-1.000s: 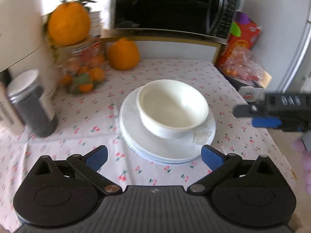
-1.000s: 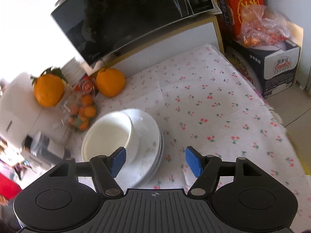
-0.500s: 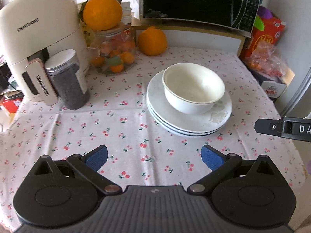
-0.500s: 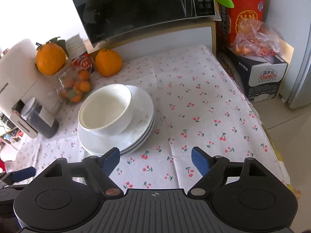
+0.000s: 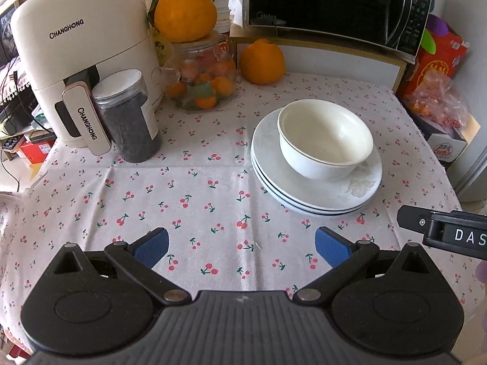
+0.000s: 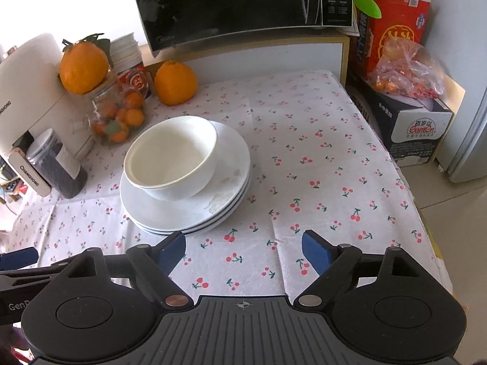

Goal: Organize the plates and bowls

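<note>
Cherry-print tabletop (image 5: 213, 182) under the microwave (image 5: 334, 3): both grippers have pulled back, left gripper (image 5: 242, 248) and right gripper (image 6: 243, 251) jaws wide, empty. Bowl (image 6: 173, 158) sits on the stacked plates (image 6: 225, 206); stacking looks finished.

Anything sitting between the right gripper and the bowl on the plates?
Nothing visible. The right gripper is open over bare tablecloth, and only cloth lies between it and the bowl on the plate stack. The jar stands off to the side.
</note>
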Tool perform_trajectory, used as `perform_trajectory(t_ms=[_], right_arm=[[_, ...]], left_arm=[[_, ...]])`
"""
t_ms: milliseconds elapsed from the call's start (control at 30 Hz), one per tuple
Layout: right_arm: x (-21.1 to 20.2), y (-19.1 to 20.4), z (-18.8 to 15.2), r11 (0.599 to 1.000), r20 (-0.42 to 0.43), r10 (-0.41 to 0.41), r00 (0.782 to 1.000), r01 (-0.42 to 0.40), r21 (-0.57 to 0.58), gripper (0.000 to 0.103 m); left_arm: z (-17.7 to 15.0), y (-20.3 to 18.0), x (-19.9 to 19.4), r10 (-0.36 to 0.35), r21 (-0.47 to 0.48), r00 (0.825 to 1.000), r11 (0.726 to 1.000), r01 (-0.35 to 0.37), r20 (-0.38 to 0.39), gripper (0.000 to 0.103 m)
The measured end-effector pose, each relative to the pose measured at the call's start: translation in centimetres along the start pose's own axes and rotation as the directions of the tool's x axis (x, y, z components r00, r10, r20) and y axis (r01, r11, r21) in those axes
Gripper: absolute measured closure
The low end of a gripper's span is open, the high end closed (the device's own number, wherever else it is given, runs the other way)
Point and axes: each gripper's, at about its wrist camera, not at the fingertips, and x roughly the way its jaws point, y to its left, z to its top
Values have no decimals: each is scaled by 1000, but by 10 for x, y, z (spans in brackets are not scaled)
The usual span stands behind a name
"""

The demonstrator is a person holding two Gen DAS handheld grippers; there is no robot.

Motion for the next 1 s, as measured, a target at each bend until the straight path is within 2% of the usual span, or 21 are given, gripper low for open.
perform_trajectory(t_ms=[1000], right_arm=[[2, 0, -1, 1000, -6, -8, 1000, 8, 6, 17]], left_arm=[[0, -2, -3, 10, 23, 1000, 1000, -11, 16, 0]])
